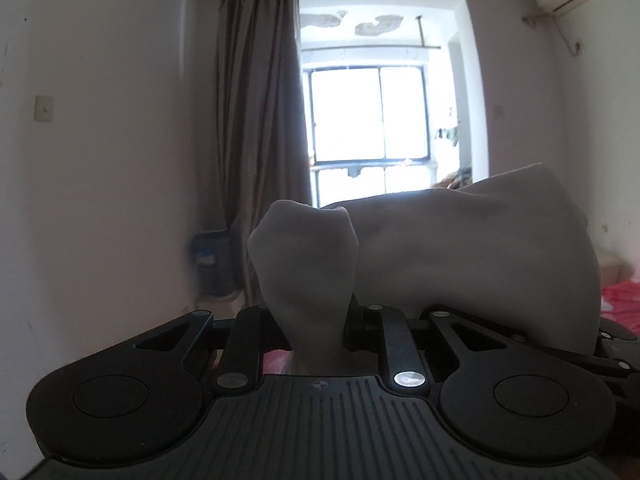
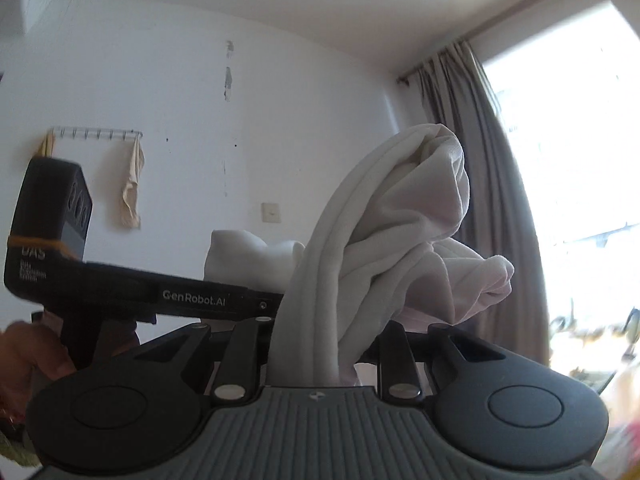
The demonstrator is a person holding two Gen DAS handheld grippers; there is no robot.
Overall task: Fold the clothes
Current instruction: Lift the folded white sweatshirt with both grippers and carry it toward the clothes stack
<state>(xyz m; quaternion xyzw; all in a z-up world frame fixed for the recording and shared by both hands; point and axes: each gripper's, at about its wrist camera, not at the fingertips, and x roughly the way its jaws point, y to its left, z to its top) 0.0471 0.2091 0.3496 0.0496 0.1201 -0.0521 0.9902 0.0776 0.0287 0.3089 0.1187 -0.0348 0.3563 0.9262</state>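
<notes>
- While I hold both tools raised, my left gripper (image 1: 316, 332) is clenched on a bunched fold of the white garment (image 1: 460, 248), which rises between its fingers.
- My right gripper (image 2: 320, 344) is likewise clamped on the white garment (image 2: 392, 232), whose folds stand up and spill to the right.
- In the right wrist view, the left gripper (image 2: 276, 304) crosses from the left, gripping the same cloth.
- Beyond hang a brown curtain (image 1: 260, 120) and a bright window (image 1: 368, 116).

Red patterned bedding (image 1: 618, 300) low at my right, mostly hidden; can't tell what lies on it.
</notes>
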